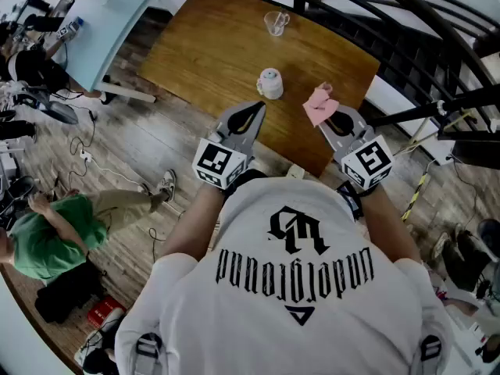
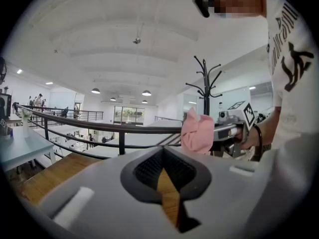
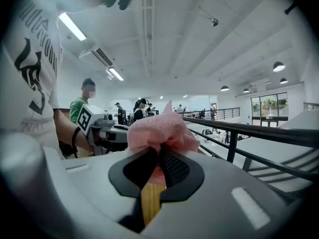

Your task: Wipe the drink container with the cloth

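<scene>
Drink container: a squat white cup (image 1: pixel 270 83) with a pale rounded lid, upright on the wooden table (image 1: pixel 195 53), just beyond the tip of the left hand-held gripper and between the two grippers' lines of reach; neither gripper touches it.
Cloth: a pink, nubbly-textured cloth (image 3: pixel 158 128), bunched into a crumpled tuft that sticks out past the right gripper's jaw tips, off the table.
Right hand-held gripper: clenched on the cloth (image 3: pixel 158 153), its dark pads pinching the fabric's lower folds; in the head view it is to the right of the cup.
Left hand-held gripper: jaws brought together at the tips with nothing between them (image 2: pixel 163 151); the cloth shows off to its right side.
Clear glass: a see-through cup with a handle (image 1: pixel 276 22) stands on the table well beyond both grippers, past the white cup.
Railing: a dark metal rail (image 2: pixel 99 127) runs across ahead of the grippers.
</scene>
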Demonstrator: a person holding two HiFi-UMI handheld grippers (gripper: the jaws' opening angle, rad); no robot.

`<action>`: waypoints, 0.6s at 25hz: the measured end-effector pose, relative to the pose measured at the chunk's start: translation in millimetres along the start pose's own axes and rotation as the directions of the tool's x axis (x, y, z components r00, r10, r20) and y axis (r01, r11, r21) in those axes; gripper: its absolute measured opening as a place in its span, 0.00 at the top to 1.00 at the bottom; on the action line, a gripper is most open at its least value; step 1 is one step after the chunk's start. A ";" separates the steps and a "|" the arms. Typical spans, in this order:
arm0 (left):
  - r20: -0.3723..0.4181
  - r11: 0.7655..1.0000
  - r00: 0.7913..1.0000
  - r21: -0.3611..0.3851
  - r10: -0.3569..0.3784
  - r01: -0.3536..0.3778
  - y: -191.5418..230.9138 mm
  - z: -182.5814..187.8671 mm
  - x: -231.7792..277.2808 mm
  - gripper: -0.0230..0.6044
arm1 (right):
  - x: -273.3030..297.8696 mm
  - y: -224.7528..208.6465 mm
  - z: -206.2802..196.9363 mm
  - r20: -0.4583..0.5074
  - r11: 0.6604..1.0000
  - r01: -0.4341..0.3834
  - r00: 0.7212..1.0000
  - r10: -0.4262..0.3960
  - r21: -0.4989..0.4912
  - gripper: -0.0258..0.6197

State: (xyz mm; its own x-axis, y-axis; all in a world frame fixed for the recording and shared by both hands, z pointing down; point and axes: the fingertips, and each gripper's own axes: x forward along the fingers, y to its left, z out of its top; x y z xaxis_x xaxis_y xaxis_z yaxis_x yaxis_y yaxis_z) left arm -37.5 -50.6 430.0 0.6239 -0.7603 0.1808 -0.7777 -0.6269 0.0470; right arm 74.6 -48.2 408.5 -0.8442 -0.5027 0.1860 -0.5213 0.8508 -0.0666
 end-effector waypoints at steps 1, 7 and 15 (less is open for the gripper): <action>-0.002 1.000 1.000 0.002 -0.005 0.005 -0.2 3.9 -2.6 0.89 | -1.1 2.1 4.3 0.003 1.000 0.002 1.000 -0.002 -0.002 0.92; -0.029 0.998 0.998 -0.004 -0.060 0.060 5.5 22.3 -2.3 0.89 | -0.6 0.2 15.4 -0.001 1.000 0.025 1.000 -0.025 0.014 0.92; -0.003 0.991 0.993 0.060 -0.120 0.120 -34.5 20.3 -101.4 0.89 | -34.1 104.9 12.3 0.014 0.992 0.124 0.992 -0.124 -0.009 0.92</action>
State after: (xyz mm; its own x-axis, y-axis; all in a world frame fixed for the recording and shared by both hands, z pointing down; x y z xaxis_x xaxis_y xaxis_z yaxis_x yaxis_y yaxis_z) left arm -72.3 44.7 390.1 0.7124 -0.6792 0.1767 -0.6912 -0.7226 0.0095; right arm 47.2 56.3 383.1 -0.7745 -0.6066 0.1795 -0.6212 0.7829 -0.0346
